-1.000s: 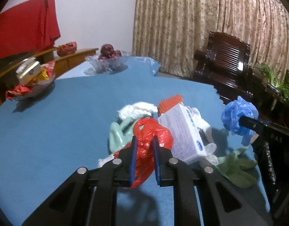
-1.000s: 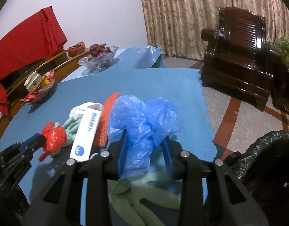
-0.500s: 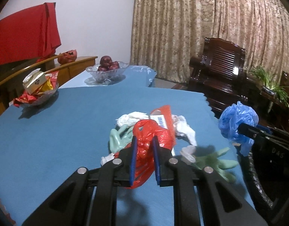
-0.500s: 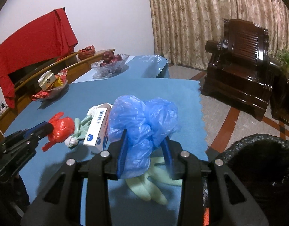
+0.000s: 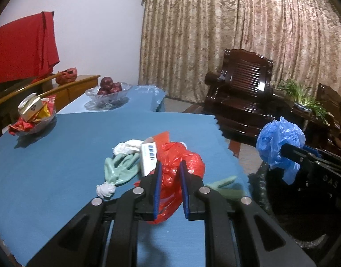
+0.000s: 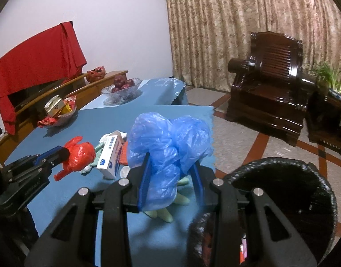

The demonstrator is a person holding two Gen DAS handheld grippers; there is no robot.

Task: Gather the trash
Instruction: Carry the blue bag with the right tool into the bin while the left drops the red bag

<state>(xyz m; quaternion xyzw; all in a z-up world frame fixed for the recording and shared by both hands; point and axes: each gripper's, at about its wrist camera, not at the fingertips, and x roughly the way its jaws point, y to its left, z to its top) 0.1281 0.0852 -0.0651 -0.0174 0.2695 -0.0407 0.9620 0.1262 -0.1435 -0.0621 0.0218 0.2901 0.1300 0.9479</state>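
Observation:
My left gripper (image 5: 169, 166) is shut on a crumpled red plastic bag (image 5: 181, 159), lifted off the blue tablecloth (image 5: 59, 160). In the right wrist view that red bag (image 6: 80, 153) hangs at the left. My right gripper (image 6: 171, 162) is shut on a crumpled blue plastic bag (image 6: 168, 142), raised near the table's right edge, beside a black-lined trash bin (image 6: 288, 200). The blue bag (image 5: 279, 144) also shows at the right of the left wrist view. On the cloth lie a white box (image 6: 111, 155), pale green gloves (image 5: 119, 170) and white wads (image 5: 128, 145).
Two glass bowls stand far back on the table: one with dark red fruit (image 5: 109, 86), one with snack packets (image 5: 33, 115). A dark wooden armchair (image 6: 268, 84) and a potted plant (image 5: 304, 98) stand on the tiled floor at the right. Red cloth (image 6: 37, 60) hangs at the left.
Both grippers have risen and drawn back from the pile with their bags still held. The trash bin has come into view under the right gripper.

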